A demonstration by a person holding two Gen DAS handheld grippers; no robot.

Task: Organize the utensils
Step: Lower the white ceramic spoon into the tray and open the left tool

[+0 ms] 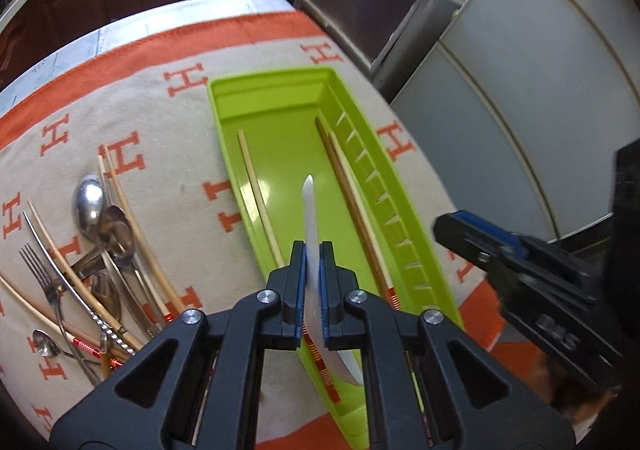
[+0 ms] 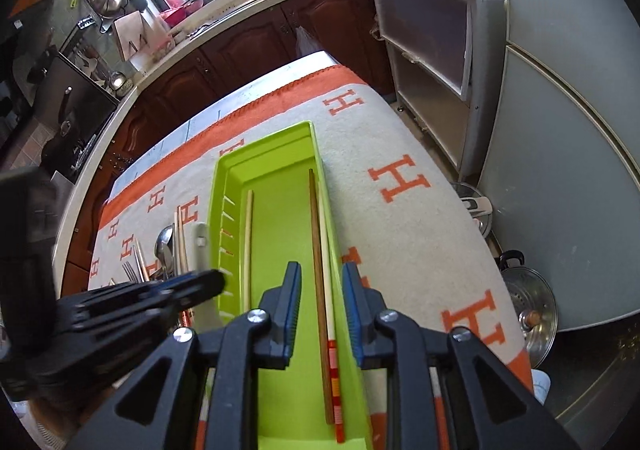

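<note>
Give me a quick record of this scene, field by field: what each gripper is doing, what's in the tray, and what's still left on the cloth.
left gripper: shut on a white knife, over the tray
right gripper: open, holding nothing
green tray: three chopsticks lying lengthwise
still on cloth: pile of spoons, a fork, more chopsticks, left of the tray

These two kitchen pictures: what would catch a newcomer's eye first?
A long lime-green plastic tray lies on a cream cloth with orange H letters, holding three wooden chopsticks. The left gripper is clamped on a pale, slim knife-like utensil above the tray, while the right gripper hangs open over two of the chopsticks. Left of the tray sits a jumbled heap of metal spoons, forks and chopsticks.
</note>
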